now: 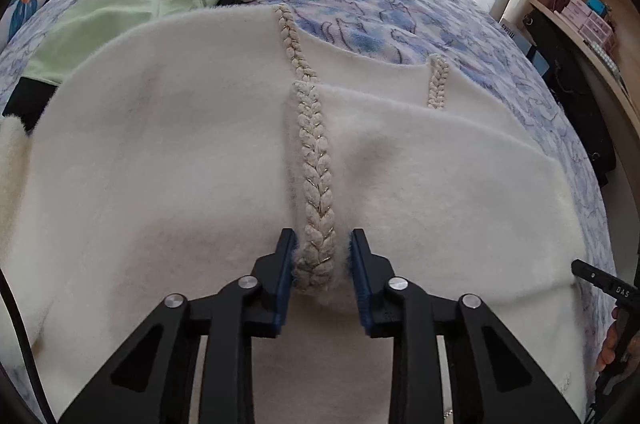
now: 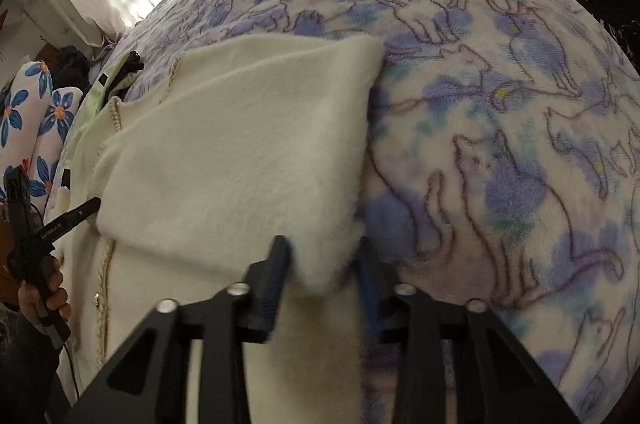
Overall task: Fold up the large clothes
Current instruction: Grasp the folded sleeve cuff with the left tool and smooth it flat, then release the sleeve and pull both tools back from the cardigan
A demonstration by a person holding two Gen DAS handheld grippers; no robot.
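Observation:
A large cream fleece garment [image 1: 168, 151] with braided trim [image 1: 316, 159] lies spread on the bed. My left gripper [image 1: 322, 248] straddles the near end of the braid, its jaws partly apart with trim and fleece between them. In the right wrist view the same garment [image 2: 240, 151] has a folded flap, and my right gripper [image 2: 324, 260] has its jaws around the flap's near right corner. The right gripper also shows at the right edge of the left wrist view [image 1: 608, 288]. The left gripper shows at the left of the right wrist view [image 2: 52, 228].
The bed has a blue and purple cat-print blanket [image 2: 500, 127]. A light green garment with black patches [image 1: 132, 7] lies beyond the cream one. A floral pillow [image 2: 36, 119] is at the left. Wooden shelves with boxes [image 1: 580, 11] stand at the right. Curtained windows are behind the bed.

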